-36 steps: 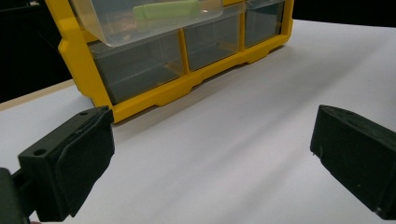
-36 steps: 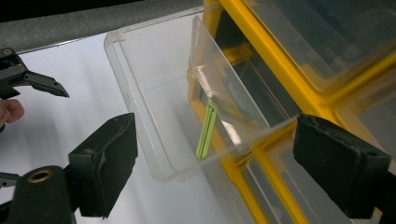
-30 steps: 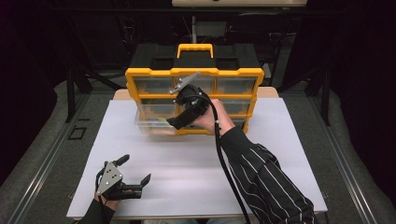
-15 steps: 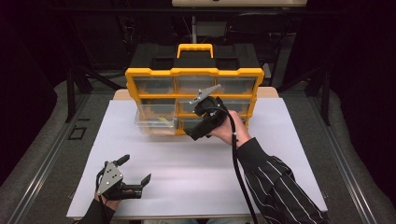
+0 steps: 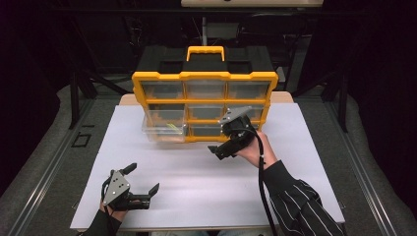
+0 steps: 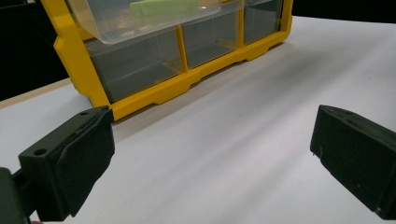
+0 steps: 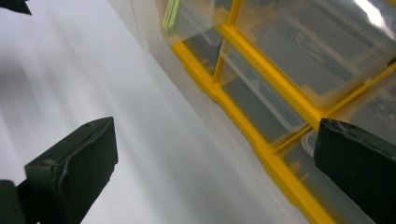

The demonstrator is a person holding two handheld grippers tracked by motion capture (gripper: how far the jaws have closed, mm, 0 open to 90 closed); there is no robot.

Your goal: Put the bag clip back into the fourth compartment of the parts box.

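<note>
A: Right gripper is hanging just in front of the yellow box, low and near the bottom right corner. Its jaws are standing wide apart w/ nothing between them. They've just been opening.

B: Ok. And the left gripper?

A: It's sitting on the white table, near the front left corner, well apart from the box. Jaws are wide apart too, nothing in them. A hand is holding it from below.

B: Where's the box sitting?

A: At the back of the table, in the middle, standing up w/ its front facing the person. It's got rows of see-through drawers and a yellow handle on top.

B: Any drawer sticking out?

A: Yes, the clear drawer on the left side, middle row, is sticking out toward the person. A light green thing is lying inside it. Can't tell what it is, too small.

B: Are the gripper views showing it too?

A: Left gripper view is looking up at the drawer w/ the green thing in it, above the bottom row. Right gripper view is tilted; the box frame is running slantwise beside the right jaw, & the pulled-out drawer is at the top. The right gripper isn't touching the box, as far as I can see
</note>
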